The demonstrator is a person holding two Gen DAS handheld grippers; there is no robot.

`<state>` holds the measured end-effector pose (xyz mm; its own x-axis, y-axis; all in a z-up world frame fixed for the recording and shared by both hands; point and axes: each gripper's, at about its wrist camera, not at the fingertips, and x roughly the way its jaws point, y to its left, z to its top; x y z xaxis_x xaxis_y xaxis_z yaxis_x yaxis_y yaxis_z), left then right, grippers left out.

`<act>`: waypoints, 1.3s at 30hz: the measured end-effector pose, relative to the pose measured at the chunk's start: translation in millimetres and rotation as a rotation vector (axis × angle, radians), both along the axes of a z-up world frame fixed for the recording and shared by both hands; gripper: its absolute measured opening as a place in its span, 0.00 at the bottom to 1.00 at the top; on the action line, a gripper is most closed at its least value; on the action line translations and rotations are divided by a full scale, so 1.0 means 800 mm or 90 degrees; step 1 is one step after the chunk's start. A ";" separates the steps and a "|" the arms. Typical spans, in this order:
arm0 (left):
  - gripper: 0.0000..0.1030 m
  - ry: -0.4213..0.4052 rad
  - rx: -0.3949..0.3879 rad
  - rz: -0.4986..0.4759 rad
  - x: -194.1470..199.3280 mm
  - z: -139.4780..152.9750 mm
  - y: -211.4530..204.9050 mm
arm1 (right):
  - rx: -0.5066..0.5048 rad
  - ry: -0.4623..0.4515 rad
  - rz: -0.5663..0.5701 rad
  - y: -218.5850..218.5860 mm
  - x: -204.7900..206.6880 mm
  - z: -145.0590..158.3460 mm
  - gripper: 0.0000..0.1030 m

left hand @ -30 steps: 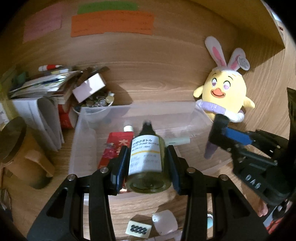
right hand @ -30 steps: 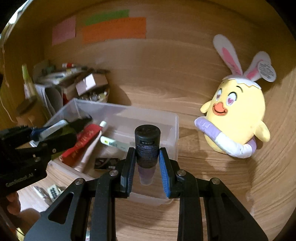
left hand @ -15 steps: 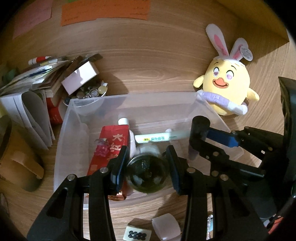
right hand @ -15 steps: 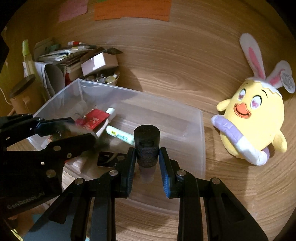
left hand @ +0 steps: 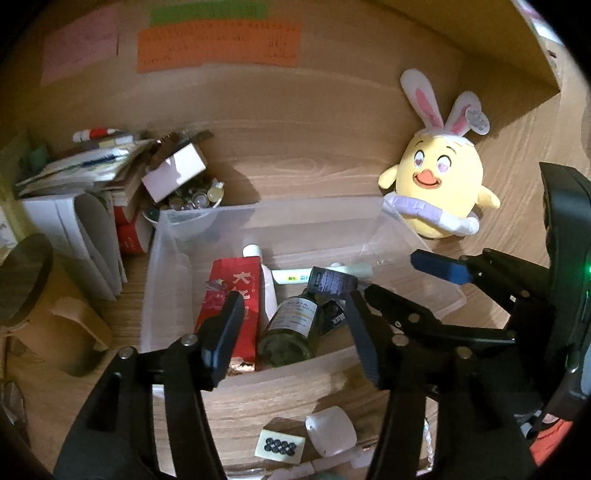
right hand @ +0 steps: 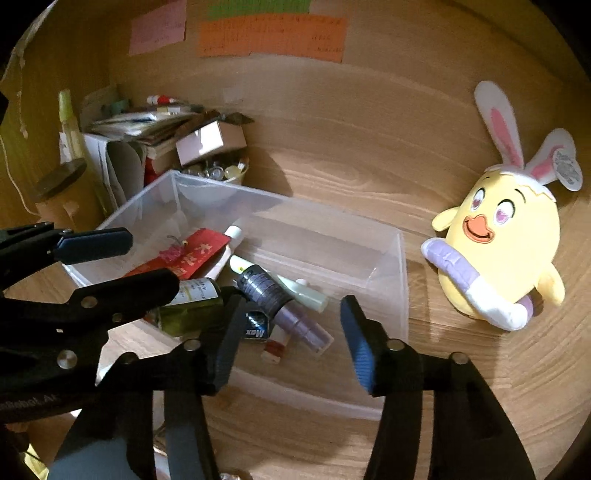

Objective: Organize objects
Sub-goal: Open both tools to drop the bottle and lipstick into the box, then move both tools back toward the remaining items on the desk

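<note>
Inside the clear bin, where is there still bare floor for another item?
The clear plastic bin has bare floor along its far wall and its corner nearest the yellow chick plush. The side by the red packet is crowded with the green glass bottle and purple bottle.

Wooden desk (right hand: 332, 155), wood-grain back wall (left hand: 332, 110), coloured paper notes (left hand: 218, 46), dim warm light

The storage bin (left hand: 173, 266) is clear, frosty plastic on a desk (right hand: 369, 147) of warm wood grain. Inside lie a red packet (left hand: 232, 295) with gold characters, an olive-green glass bottle (left hand: 288, 332) with a white label, and a bottle (right hand: 284, 306) with a black cap and pale purple body. The plush chick (right hand: 506, 251) is yellow with pink-lined white ears. Orange (right hand: 273, 33), pink (right hand: 157, 26) and green (right hand: 258, 5) notes hang on the back wall.
</note>
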<state>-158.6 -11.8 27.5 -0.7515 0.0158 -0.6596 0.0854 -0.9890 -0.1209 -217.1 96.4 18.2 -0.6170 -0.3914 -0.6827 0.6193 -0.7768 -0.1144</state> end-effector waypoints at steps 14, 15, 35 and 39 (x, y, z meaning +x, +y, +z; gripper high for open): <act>0.82 0.043 -0.034 0.009 0.066 0.027 0.011 | -0.090 0.014 -0.002 0.056 0.061 0.041 0.76; 0.85 0.043 -0.035 0.010 0.071 0.026 0.011 | -0.095 0.019 -0.005 0.060 0.066 0.043 0.78; 0.86 -0.014 -0.011 0.003 0.131 -0.027 0.008 | -0.096 -0.060 0.005 0.093 0.143 -0.031 0.78; 0.86 -0.022 -0.005 -0.004 0.138 -0.039 0.014 | -0.089 -0.098 0.006 0.093 0.149 -0.057 0.78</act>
<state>-48.4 -0.3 -3.9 -0.7279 0.0147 -0.6855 0.0832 -0.9905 -0.1096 -98.2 170.9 -27.6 -0.5057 -0.4946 -0.7069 0.6285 -0.7725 0.0908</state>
